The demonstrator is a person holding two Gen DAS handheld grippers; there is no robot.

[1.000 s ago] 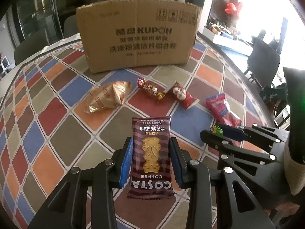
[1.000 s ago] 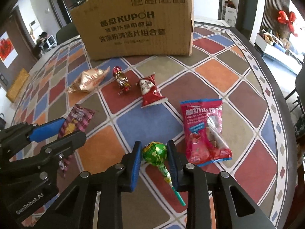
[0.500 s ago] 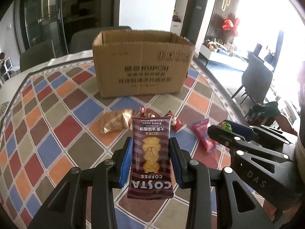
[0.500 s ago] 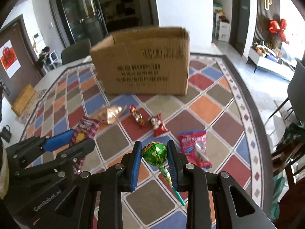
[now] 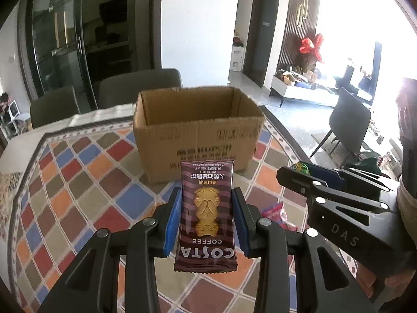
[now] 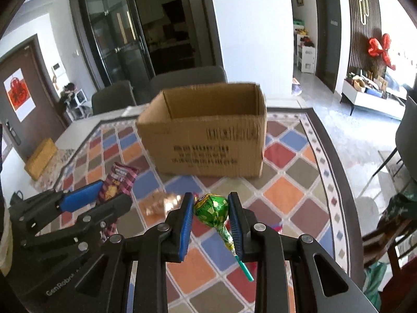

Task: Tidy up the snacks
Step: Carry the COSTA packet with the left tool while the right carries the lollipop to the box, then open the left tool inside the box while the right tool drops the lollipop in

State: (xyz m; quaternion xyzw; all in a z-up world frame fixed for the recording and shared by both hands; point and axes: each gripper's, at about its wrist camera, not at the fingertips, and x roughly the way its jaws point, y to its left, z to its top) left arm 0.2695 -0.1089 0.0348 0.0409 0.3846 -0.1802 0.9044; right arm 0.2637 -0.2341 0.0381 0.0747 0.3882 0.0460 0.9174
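Observation:
My left gripper (image 5: 206, 219) is shut on a brown Costa Coffee biscuit packet (image 5: 206, 208) and holds it high above the table, in front of the open cardboard box (image 5: 195, 133). My right gripper (image 6: 211, 219) is shut on a green-wrapped lollipop (image 6: 212, 210) with its green stick pointing down toward me. The box (image 6: 208, 135) stands upright with its top open; its inside shows bare cardboard walls. Each gripper appears in the other's view: the right one (image 5: 299, 172) with the lollipop, the left one (image 6: 104, 193) with the packet (image 6: 118, 185).
A table with a multicoloured diamond-pattern cloth (image 5: 78, 195) lies below. A gold-wrapped snack (image 6: 161, 203) and a pink packet (image 5: 276, 212) lie on it, partly hidden by the grippers. Grey chairs (image 5: 140, 86) stand behind the box. Another chair (image 5: 349, 122) is at the right.
Both grippers have risen well above the table with their snacks still held. The box's open top has come into view and the loose snacks have dropped behind the fingers.

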